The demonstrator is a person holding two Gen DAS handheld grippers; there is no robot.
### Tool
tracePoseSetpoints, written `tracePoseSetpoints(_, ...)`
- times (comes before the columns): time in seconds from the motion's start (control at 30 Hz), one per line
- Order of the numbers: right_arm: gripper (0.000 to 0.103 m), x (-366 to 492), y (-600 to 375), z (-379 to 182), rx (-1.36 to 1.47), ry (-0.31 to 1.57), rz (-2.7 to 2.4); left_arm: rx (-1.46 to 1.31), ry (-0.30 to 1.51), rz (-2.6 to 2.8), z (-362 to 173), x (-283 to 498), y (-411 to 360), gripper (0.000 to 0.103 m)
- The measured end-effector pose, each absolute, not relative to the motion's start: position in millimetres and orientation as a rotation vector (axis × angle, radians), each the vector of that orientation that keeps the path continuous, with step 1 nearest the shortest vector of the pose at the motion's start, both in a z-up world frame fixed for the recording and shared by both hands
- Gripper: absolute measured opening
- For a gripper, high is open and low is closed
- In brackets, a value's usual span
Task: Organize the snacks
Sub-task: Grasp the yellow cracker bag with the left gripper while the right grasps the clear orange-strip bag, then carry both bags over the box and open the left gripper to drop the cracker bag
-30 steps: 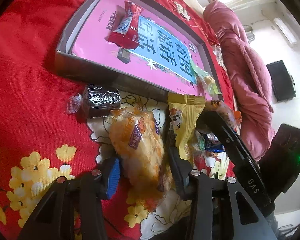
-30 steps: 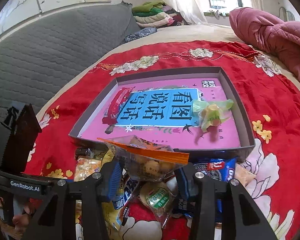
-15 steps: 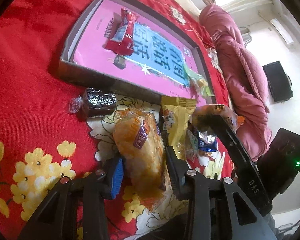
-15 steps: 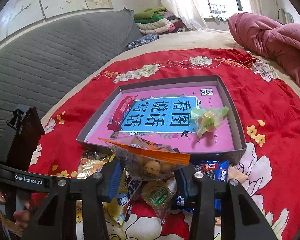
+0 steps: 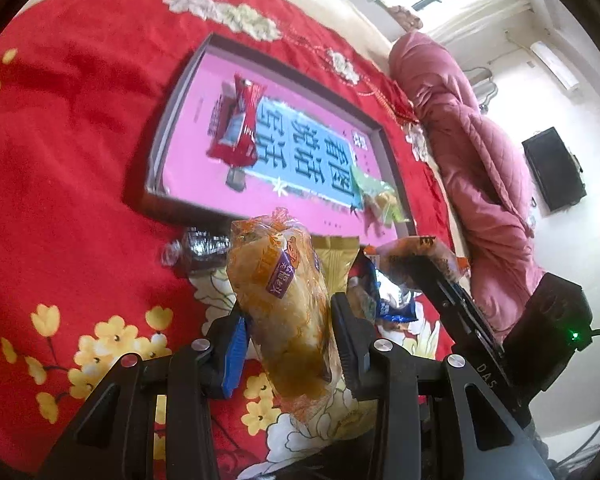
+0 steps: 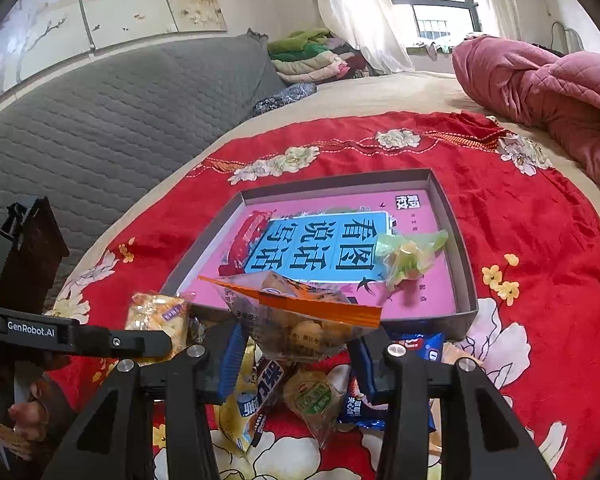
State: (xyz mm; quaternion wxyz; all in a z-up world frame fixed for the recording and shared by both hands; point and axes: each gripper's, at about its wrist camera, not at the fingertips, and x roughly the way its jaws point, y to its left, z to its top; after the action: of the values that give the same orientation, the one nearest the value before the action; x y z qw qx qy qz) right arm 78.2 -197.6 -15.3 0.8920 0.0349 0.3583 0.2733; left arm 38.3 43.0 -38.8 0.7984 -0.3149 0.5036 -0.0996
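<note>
My left gripper [image 5: 288, 332] is shut on a yellow-orange snack packet [image 5: 284, 304] and holds it above the red cloth, short of the grey box [image 5: 164, 148]. My right gripper [image 6: 296, 354] is shut on a clear bag with an orange top edge [image 6: 300, 316], held just before the box's near wall [image 6: 420, 322]. The box has a pink and blue floor; a red wrapper [image 5: 238, 128] and a green-wrapped sweet [image 6: 410, 256] lie in it. The left gripper and its packet [image 6: 156, 316] show at the left of the right wrist view.
Loose snacks lie on the cloth below the grippers: a dark wrapped piece [image 5: 202, 250], a yellow packet [image 5: 336, 256], blue packets [image 6: 428, 350] and a round green-label snack [image 6: 312, 396]. A pink quilt [image 6: 540, 88] lies at the right, a grey headboard [image 6: 120, 112] at the left.
Both grippers have risen with their packets. The left gripper lifted the yellow-orange packet off the cloth and swung so the box sits farther ahead.
</note>
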Motion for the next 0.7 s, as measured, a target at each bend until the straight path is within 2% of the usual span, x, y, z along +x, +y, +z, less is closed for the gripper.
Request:
tracePoseSetpoints(0.4, 0.046, 77.8, -206.9, -5.4, 0.095, 0.701, 0.546, -0.649, 1.014, -0.180, -17.2, 41.5, 52.4, 0.040)
tracePoseSetpoints(0.53, 0.046, 78.3, -210.5, -2.6, 0.109, 0.691, 0.537, -0.641, 0.996, -0.176, -11.5, 43.5, 53.6, 0.032)
tracePoseSetpoints(0.7, 0.046, 79.4, -213.6, -2.2, 0.120, 0.689, 0.532, -0.636, 1.003, -0.174, -14.3, 46.9, 52.0, 0.032)
